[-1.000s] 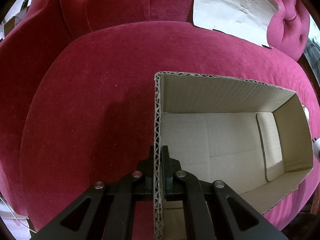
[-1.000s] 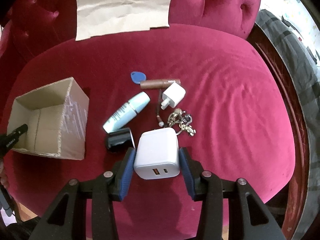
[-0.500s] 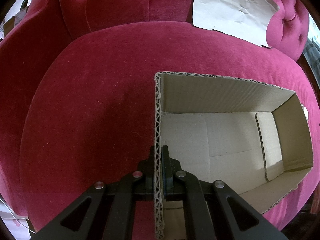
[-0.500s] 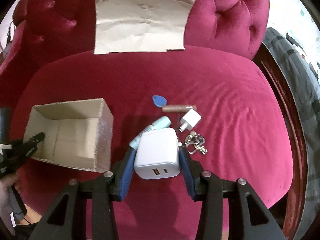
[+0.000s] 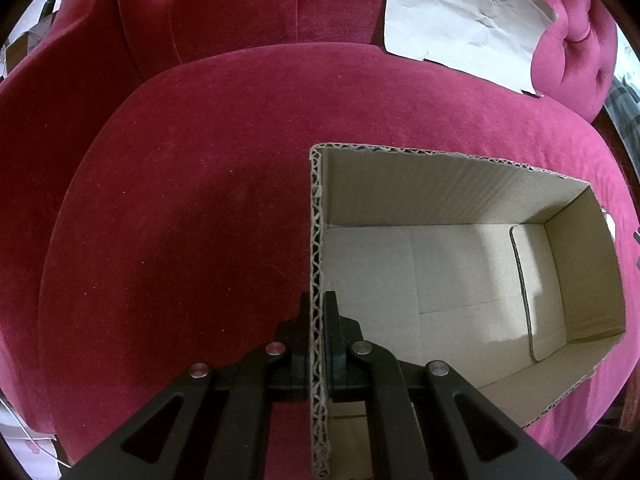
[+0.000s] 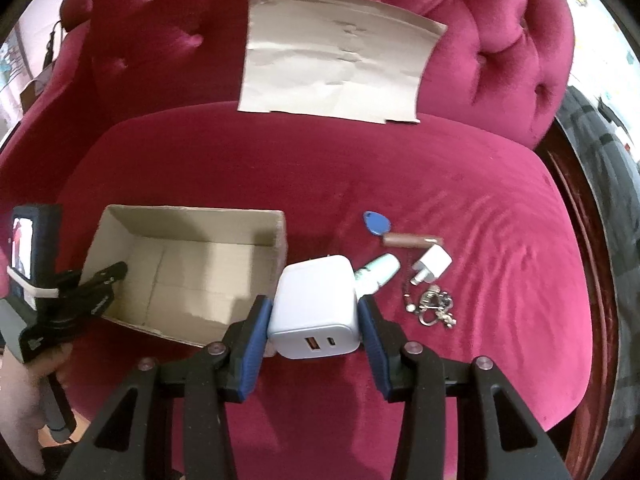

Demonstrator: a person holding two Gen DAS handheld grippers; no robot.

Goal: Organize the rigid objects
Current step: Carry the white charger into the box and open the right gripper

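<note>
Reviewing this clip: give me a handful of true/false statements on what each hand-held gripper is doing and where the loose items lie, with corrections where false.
1. The left hand-held gripper is clamped on a wall of the cardboard box. True.
2. The right hand-held gripper holds a blue key fob. False: it holds the white charger; the blue fob lies on the red cushion.
3. The box has items in it. False: its floor is bare.
4. The key ring lies on the cushion, outside the box. True.
5. The small white plug sits in the box. False: it lies on the cushion near the keys.
</note>
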